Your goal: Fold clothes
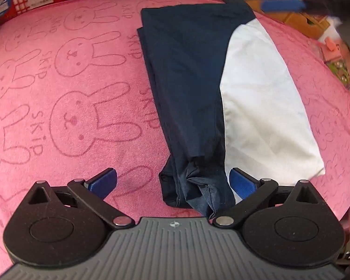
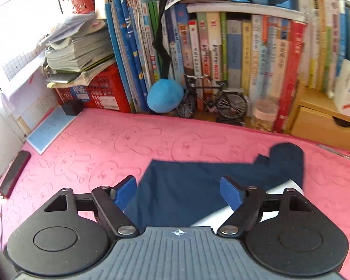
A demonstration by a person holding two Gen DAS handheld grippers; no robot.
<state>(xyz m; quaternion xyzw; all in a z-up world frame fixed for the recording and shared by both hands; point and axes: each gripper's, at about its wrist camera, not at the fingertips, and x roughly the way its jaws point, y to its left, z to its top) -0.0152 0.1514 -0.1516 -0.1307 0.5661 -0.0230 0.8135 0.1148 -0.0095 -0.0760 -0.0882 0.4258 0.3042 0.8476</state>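
Along the far edge of the bench stand a row of books (image 2: 233, 53), a red crate (image 2: 98, 91) under a pile of papers, a blue plush ball (image 2: 164, 95), a model bicycle (image 2: 212, 102) and a small jar (image 2: 264, 114); a dark phone (image 2: 15, 173) lies at the left edge. None of these lies between either tool and the garment. The navy and white garment (image 1: 198, 88) lies folded on the pink rabbit-print towel (image 1: 70, 93), its long axis running away from the left tool (image 1: 172, 182), the bunched navy end just in front of it. Both the left tool and the right tool (image 2: 178, 192) stand wide open above the cloth, gripping nothing.
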